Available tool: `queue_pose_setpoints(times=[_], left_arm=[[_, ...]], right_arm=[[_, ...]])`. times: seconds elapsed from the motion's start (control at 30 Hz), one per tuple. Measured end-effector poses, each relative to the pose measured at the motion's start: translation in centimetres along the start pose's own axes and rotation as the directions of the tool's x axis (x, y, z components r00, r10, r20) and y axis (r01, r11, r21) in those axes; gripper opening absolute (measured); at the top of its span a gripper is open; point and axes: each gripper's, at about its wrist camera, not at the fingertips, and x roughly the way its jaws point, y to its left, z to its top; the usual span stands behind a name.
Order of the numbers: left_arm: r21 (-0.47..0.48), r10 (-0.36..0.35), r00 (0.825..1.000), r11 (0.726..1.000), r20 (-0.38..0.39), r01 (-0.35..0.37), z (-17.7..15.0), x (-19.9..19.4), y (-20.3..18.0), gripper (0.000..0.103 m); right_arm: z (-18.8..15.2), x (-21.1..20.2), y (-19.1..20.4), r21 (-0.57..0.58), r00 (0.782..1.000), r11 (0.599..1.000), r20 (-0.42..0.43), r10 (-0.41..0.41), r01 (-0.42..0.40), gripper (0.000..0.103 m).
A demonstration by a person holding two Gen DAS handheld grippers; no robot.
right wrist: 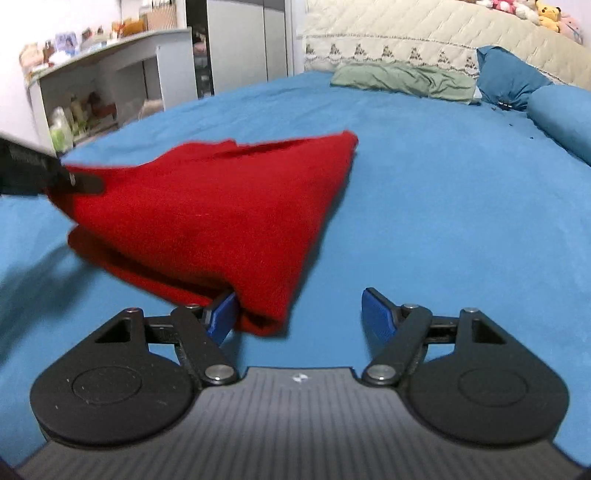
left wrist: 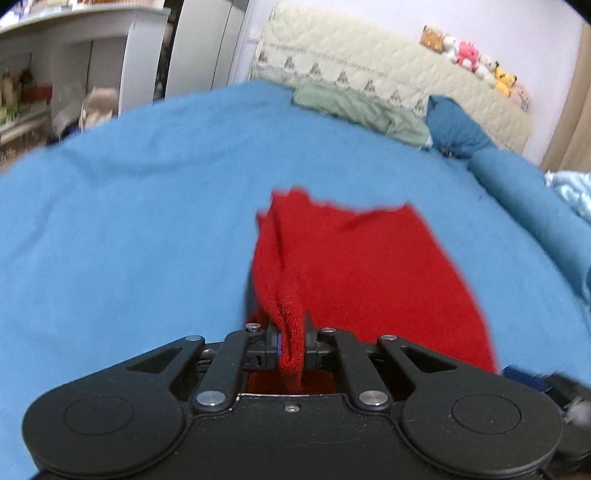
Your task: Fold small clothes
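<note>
Plainly, the left gripper (left wrist: 293, 345) had its two black fingers pressed together on a bunched edge of the red knitted cloth garment (left wrist: 362, 266), the pinched fabric running back through the jaws toward the camera, which is probably why that side stood up in a ridge while the rest sloped away. By contrast the right gripper (right wrist: 303, 314) had its blue-padded fingers (right wrist: 378, 314) spread wide and gripping nothing; the left pad sat touching or just beside the garment's near corner, and whether it pressed on the fabric could not be told. From the right wrist view the garment (right wrist: 207, 221) hung partly lifted, stretched from the left gripper's tip (right wrist: 79, 182) at the far left down to that corner, with a lower layer folded beneath it, so a fold seemed under way. Beneath lay the blue bed sheet (right wrist: 443, 221), and farther off a crumpled pale green cloth (right wrist: 402, 81) rested near the quilted cream headboard (right wrist: 406, 29)
</note>
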Motion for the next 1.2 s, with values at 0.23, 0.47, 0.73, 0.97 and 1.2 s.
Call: queue_pose_setpoints(times=[0.23,0.47,0.73,0.97,1.2], left_arm=[[0.056,0.031,0.999,0.998,0.03,-0.033,0.0,-0.4,-0.4,0.049],[0.077,0.062,0.998,0.995,0.003,-0.062,-0.8,0.4,0.2,0.056],[0.096,0.044,0.999,0.994,-0.006,-0.043,-1.1,0.3,0.8,0.056],[0.157,-0.049,0.998,0.987,0.036,0.043,3.7,-0.8,0.0,0.094],[0.002,-0.134,0.986,0.991,-0.094,0.135,7.3,6.1,2.0,0.091]], right_arm=[[-0.5,-0.5,-0.2,-0.005,1.0,1.0,0.002,-0.003,0.003,0.088],[-0.5,-0.4,-1.6,0.098,0.998,0.994,0.014,-0.057,0.055,0.088],[0.4,-0.9,-3.0,0.117,0.999,0.993,-0.047,0.007,-0.002,0.09],[6.1,-3.3,-6.2,0.246,0.973,0.949,-0.072,0.219,-0.195,0.103],[10.5,3.1,-8.4,0.402,0.948,0.888,-0.121,0.295,-0.225,0.103]])
